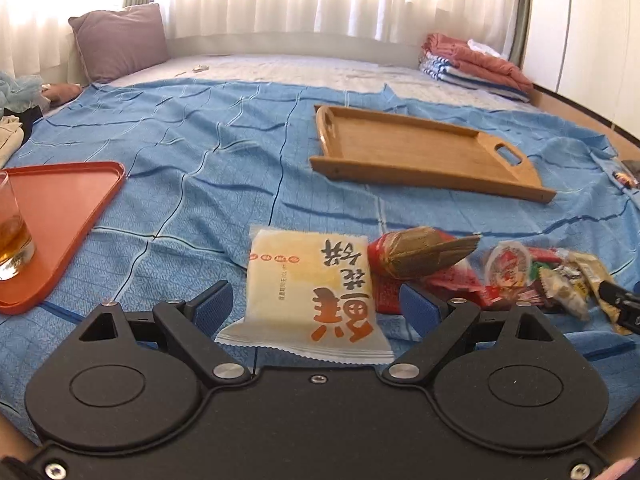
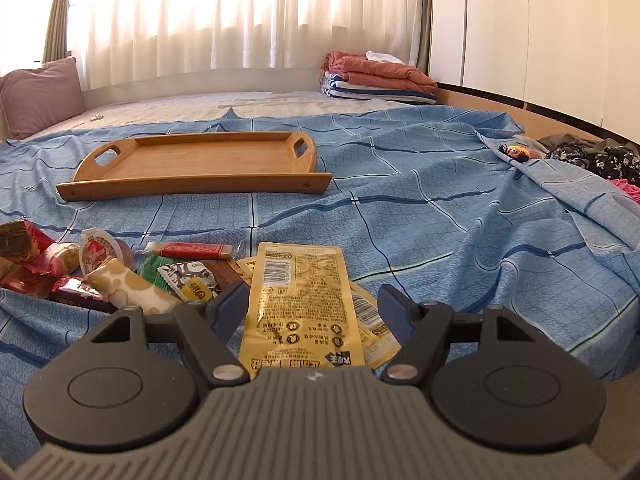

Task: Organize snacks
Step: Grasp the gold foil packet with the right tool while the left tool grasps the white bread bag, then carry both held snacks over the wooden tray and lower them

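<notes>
My left gripper [image 1: 316, 304] is open, its blue pads on either side of a pale yellow snack packet [image 1: 310, 292] with orange and black writing that lies on the blue sheet. My right gripper [image 2: 314, 308] is open around a gold foil packet [image 2: 302, 304] lying flat. A pile of mixed snacks [image 2: 100, 268] lies left of the right gripper and also shows in the left wrist view [image 1: 520, 276]. An empty wooden tray [image 1: 424, 152] with handle cutouts sits farther back; it also shows in the right wrist view [image 2: 200, 164].
An orange tray [image 1: 60, 216] with a glass of amber drink [image 1: 10, 236] sits at the left. A purple pillow [image 1: 120, 40] and folded blankets [image 2: 376, 76] lie at the far side. Dark clothes [image 2: 592, 156] lie at the right bed edge.
</notes>
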### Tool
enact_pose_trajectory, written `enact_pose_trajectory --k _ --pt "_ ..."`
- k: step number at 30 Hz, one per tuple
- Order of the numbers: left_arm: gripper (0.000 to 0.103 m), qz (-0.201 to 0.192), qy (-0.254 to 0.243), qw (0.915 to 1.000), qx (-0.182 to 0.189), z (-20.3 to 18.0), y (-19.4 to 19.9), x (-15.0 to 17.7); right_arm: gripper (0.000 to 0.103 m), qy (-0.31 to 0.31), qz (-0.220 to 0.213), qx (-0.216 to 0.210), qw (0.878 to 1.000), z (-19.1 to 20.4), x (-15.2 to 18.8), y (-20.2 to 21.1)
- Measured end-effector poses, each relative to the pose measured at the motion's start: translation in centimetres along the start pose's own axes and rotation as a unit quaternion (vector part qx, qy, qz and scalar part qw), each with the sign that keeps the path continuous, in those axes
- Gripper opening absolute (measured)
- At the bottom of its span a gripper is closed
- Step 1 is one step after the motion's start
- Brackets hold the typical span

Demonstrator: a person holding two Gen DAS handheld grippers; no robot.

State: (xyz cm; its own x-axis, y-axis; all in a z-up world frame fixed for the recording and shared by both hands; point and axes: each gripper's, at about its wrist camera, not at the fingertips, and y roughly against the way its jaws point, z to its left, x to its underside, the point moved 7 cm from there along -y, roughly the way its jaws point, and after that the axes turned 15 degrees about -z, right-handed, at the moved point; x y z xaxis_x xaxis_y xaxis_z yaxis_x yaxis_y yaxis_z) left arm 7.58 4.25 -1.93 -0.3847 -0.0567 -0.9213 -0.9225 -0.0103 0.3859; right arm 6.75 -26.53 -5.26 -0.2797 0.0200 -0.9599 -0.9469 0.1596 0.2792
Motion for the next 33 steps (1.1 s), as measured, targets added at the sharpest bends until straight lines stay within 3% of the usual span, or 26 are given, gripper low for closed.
enact_pose_trajectory --k 7,8,9,12,23,33 --pt "0.09 0.036 0.026 0.999 -0.009 0.7 -2.5 2.1 0.076 0.006 0.019 -0.004 1.0 0.7 1.0 -1.6" --pt "0.083 0.035 0.03 0.9988 -0.013 0.9 -2.6 2.1 0.073 0.004 0.018 -0.004 1.0 0.7 1.0 -1.7" --pt "0.07 0.032 0.029 0.9989 -0.015 1.0 -2.6 2.1 0.066 0.001 0.017 -0.003 1.0 0.7 1.0 -1.8" --pt "0.06 0.028 0.03 0.9991 -0.011 0.8 -2.4 1.5 0.065 -0.012 0.013 -0.002 1.0 0.6 0.7 -1.6" --pt "0.058 -0.004 0.025 0.9997 0.008 0.8 -0.7 -1.9 0.064 -0.032 -0.025 -0.016 0.999 0.7 -3.6 -0.4" --pt "0.058 -0.015 0.019 0.9989 0.041 0.0 -2.5 -8.1 0.064 -0.054 -0.027 -0.06 0.996 1.6 -8.9 -3.8"
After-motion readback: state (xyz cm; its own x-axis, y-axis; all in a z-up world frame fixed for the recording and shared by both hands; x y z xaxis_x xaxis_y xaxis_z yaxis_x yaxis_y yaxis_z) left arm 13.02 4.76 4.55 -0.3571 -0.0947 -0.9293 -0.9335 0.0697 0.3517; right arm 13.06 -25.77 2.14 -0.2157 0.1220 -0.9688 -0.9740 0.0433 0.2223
